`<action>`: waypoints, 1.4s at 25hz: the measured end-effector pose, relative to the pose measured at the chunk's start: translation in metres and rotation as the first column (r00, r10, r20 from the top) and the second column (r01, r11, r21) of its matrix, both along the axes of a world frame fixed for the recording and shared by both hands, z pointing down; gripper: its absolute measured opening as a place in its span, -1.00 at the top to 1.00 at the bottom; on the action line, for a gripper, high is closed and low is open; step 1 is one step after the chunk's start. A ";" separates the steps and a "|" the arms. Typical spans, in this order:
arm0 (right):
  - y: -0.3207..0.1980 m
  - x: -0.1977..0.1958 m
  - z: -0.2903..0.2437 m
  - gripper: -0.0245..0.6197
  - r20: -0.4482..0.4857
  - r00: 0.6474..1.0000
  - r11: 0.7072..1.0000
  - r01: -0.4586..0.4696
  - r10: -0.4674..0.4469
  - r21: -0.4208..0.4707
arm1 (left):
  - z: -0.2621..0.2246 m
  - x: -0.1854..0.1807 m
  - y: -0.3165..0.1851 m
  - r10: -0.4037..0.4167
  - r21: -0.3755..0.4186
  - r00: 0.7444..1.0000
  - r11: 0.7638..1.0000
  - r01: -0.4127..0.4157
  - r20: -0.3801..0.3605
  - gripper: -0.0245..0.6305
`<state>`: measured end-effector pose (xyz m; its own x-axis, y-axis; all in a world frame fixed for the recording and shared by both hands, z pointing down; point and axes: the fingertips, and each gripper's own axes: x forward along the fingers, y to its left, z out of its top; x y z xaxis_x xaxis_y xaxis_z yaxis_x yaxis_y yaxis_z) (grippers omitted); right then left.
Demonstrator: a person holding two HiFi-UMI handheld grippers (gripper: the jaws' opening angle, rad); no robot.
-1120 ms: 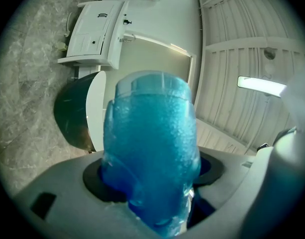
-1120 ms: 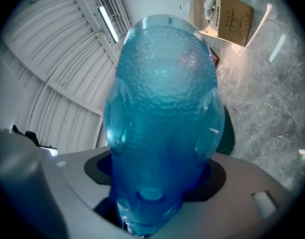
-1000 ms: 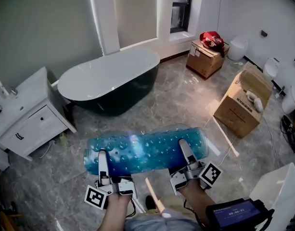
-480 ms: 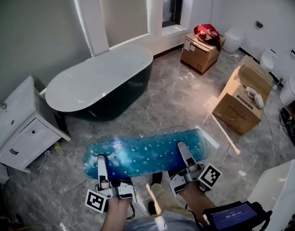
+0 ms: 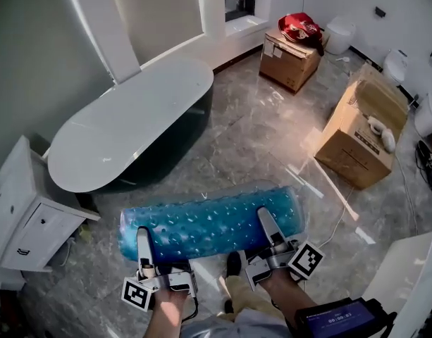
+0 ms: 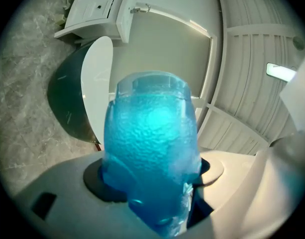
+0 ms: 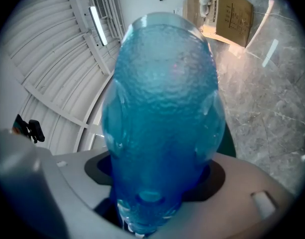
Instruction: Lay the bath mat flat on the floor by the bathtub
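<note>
Bathroom, mid-task: a person holds a rolled blue mat (image 5: 212, 224) crosswise above the marble floor (image 5: 258, 146). It is short of the tub (image 5: 124, 129), which lies at about 10 o'clock from the roll.

At the left end, the left gripper (image 5: 143, 236) has its jaws clamped on the mat, the blue plastic filling the gap between them. Toward the right end, the right gripper (image 5: 265, 220) grips the same way, jaws closed down on the bunched roll.

To do this step well, I judge the pair should carry the roll toward 11 o'clock until it runs alongside the tub's near side. Both ends should be kept level, one edge lowered to the floor first, and the rest let unroll away so that no fold or curl is trapped. Letting go of one end early could make the mat sag and twist.

Counted left to right:
- one white cabinet (image 5: 25, 210) at 9 o'clock
- one tub
- one mat
- two grippers
- two cardboard boxes: one (image 5: 292, 56) at 1 o'clock with a red bag (image 5: 305, 28) on it, the other (image 5: 360, 136) at 2 o'clock
</note>
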<state>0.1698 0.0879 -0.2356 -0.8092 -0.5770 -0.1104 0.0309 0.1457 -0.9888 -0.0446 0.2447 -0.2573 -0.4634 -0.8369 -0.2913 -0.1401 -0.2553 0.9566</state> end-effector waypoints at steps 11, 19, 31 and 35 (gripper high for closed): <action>-0.114 -0.019 -0.025 -0.12 0.038 0.996 0.997 -0.083 0.083 -0.004 | -0.036 -0.029 -0.134 0.090 0.016 0.996 0.996 -0.090 0.029 -0.09; -0.159 -0.041 -0.042 -0.12 0.060 0.983 0.985 -0.174 0.172 0.018 | -0.053 -0.062 -0.198 0.177 0.030 0.982 0.983 -0.180 0.067 -0.09; -0.244 -0.122 0.002 -0.11 0.030 0.906 0.907 -0.421 0.421 -0.022 | -0.011 -0.166 -0.348 0.423 -0.016 0.905 0.906 -0.423 0.036 -0.08; -0.262 -0.133 -0.002 -0.10 0.021 0.876 0.876 -0.482 0.482 -0.016 | -0.012 -0.181 -0.384 0.489 -0.014 0.872 0.872 -0.488 0.030 -0.08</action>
